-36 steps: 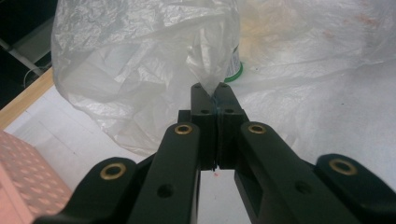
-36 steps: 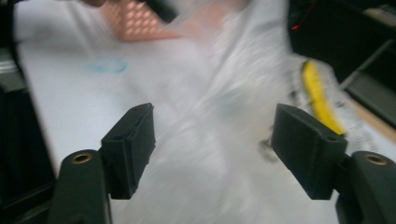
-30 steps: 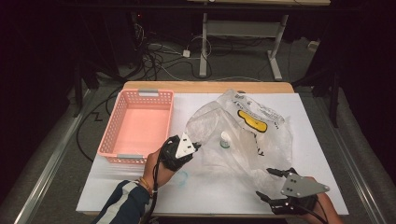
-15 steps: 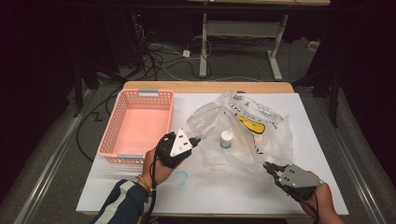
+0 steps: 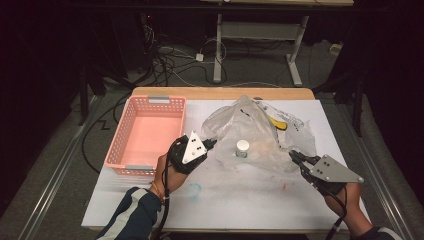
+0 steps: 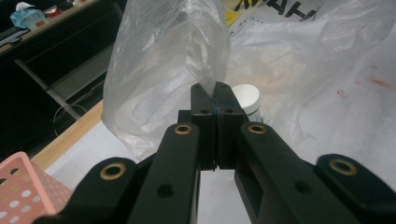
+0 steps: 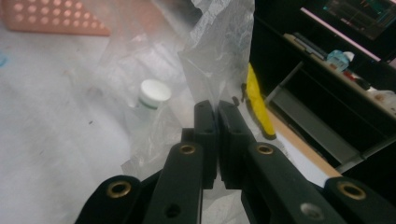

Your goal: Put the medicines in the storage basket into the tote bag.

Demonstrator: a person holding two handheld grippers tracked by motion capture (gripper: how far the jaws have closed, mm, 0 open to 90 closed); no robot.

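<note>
A clear plastic bag [image 5: 250, 122] lies crumpled on the white tabletop and is held up at two edges. My left gripper [image 5: 212, 144] is shut on its left edge; in the left gripper view the film [image 6: 187, 51] rises straight out of the closed jaws. My right gripper [image 5: 295, 156] is shut on its right edge, where the plastic [image 7: 219, 56] stands up from between the fingers. A small bottle with a white cap [image 5: 242, 148] stands upright inside the bag between the two grippers, and shows as the bottle [image 6: 246, 97] and the bottle [image 7: 154, 93] in the gripper views.
A pink perforated basket [image 5: 125, 145] sits at the table's left, just beyond my left hand. A yellow item [image 5: 278, 123] lies under the bag's far right part. The wooden back edge [image 5: 225, 92] borders a dark floor with cables and desk legs.
My right gripper has moved forward from the table's near edge to the bag's right edge and shut on it. The bag now stands higher between the grippers.
</note>
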